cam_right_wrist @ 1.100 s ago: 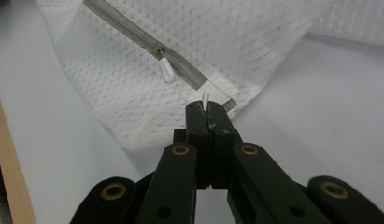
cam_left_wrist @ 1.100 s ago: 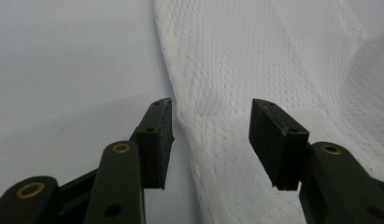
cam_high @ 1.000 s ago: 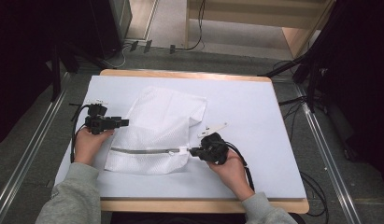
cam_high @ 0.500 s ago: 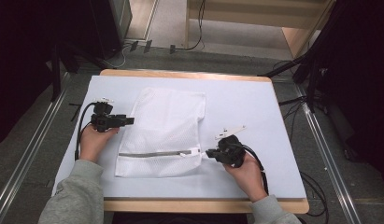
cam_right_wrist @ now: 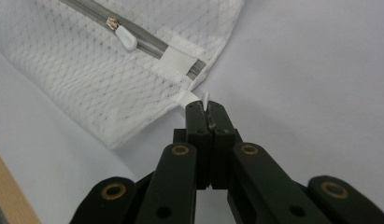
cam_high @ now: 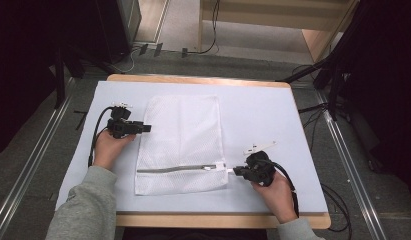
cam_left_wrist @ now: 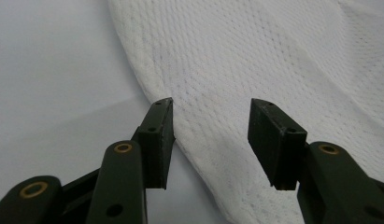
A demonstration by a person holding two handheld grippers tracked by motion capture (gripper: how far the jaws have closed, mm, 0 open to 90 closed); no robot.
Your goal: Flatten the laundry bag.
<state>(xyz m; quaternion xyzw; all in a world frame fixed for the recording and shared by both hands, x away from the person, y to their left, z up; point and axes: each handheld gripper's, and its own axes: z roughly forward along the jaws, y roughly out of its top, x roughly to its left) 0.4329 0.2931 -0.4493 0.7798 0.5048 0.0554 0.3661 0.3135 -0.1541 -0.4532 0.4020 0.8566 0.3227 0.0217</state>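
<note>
Since the earlier frames, the white mesh laundry bag (cam_high: 180,145) had been drawn out flat and squared up on the table: a second before, it lay crumpled and skewed, and now it lay as one smooth upright rectangle with its long sides running away from the person. Both hands had moved apart with it, the right one out toward the table's right edge and the left one a little farther from the person.

One bag lay on the one table (cam_high: 273,115), which had a pale blue-grey cover and a wooden rim. One grey zipper (cam_high: 175,169) crossed the bag near its close end, with one white pull (cam_right_wrist: 125,38) near its right end, and the zipper looked closed along the length on show. Whether anything was inside the bag could not be told; it lay flat.

Two grippers were in use. The right gripper (cam_high: 236,171) sat just off the bag's right edge, level with the zipper, its jaws pressed together on the small white tab (cam_right_wrist: 193,98) that stuck out from the bag's corner beside the zipper's stitched end. The left gripper (cam_high: 147,128) lay at the bag's left edge, about halfway along it. In the left gripper view its jaws stood apart with nothing between them; the left jaw tip sat right at the bag's hem, and the other hung over the mesh.

Grey sleeves covered both forearms.
</note>
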